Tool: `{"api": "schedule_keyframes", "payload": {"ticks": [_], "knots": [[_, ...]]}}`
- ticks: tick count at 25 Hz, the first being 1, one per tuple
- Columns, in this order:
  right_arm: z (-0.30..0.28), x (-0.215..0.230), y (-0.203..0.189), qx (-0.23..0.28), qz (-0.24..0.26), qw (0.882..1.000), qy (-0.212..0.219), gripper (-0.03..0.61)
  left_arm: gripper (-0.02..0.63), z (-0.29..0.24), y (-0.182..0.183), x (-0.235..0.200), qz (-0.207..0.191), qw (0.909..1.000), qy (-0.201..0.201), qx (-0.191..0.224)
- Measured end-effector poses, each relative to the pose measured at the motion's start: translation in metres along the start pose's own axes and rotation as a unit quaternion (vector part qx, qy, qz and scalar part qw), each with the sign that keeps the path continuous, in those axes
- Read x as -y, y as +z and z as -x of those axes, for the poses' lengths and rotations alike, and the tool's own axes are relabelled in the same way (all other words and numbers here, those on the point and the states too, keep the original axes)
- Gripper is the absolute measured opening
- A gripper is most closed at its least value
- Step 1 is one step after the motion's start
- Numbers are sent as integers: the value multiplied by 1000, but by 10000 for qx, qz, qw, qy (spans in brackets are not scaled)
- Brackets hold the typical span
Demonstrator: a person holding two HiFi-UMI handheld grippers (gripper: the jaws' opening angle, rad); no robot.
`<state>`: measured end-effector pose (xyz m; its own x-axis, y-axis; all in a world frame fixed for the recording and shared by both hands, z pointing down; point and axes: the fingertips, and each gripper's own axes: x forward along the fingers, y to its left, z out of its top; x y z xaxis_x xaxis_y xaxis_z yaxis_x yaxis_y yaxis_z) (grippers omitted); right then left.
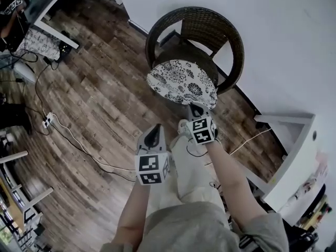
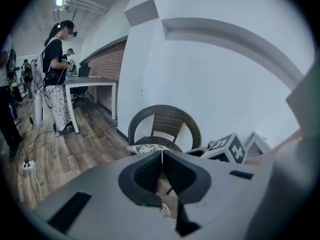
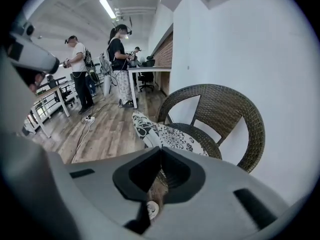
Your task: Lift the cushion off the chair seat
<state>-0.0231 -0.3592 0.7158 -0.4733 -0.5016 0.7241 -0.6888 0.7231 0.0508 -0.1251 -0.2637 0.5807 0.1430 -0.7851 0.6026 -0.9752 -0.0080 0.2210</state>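
A white cushion (image 1: 181, 80) with a dark floral print hangs tilted above the seat of a dark wicker chair (image 1: 210, 28) that stands by the white wall. My right gripper (image 1: 198, 107) is shut on the cushion's near edge. In the right gripper view the cushion (image 3: 170, 134) rises up and left from the closed jaws (image 3: 161, 151), with the chair's seat (image 3: 205, 136) showing under it. My left gripper (image 1: 153, 133) hangs lower and to the left, apart from the cushion, shut with nothing in it. Its own view shows the closed jaws (image 2: 162, 156), the chair (image 2: 165, 116) and the cushion (image 2: 145, 148) beyond.
A white shelf unit (image 1: 294, 156) stands close on the right. Cables and a power strip (image 1: 50, 119) lie on the wood floor at left. A white desk (image 1: 52, 4) is at the far left, with people (image 2: 57, 84) standing by it. A cord (image 1: 252, 138) runs near the chair.
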Motion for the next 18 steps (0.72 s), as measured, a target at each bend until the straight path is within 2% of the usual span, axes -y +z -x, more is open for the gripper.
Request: {"api": "schedule_keyframes", "payload": {"ticks": [11, 18], "knots": [[88, -9, 51, 402, -90, 9990, -178, 7, 10, 64, 36, 12, -109, 9995, -11, 306], [141, -17, 75, 680, -172, 9970, -311, 7, 10, 105, 50, 21, -341, 9981, -52, 515]]}}
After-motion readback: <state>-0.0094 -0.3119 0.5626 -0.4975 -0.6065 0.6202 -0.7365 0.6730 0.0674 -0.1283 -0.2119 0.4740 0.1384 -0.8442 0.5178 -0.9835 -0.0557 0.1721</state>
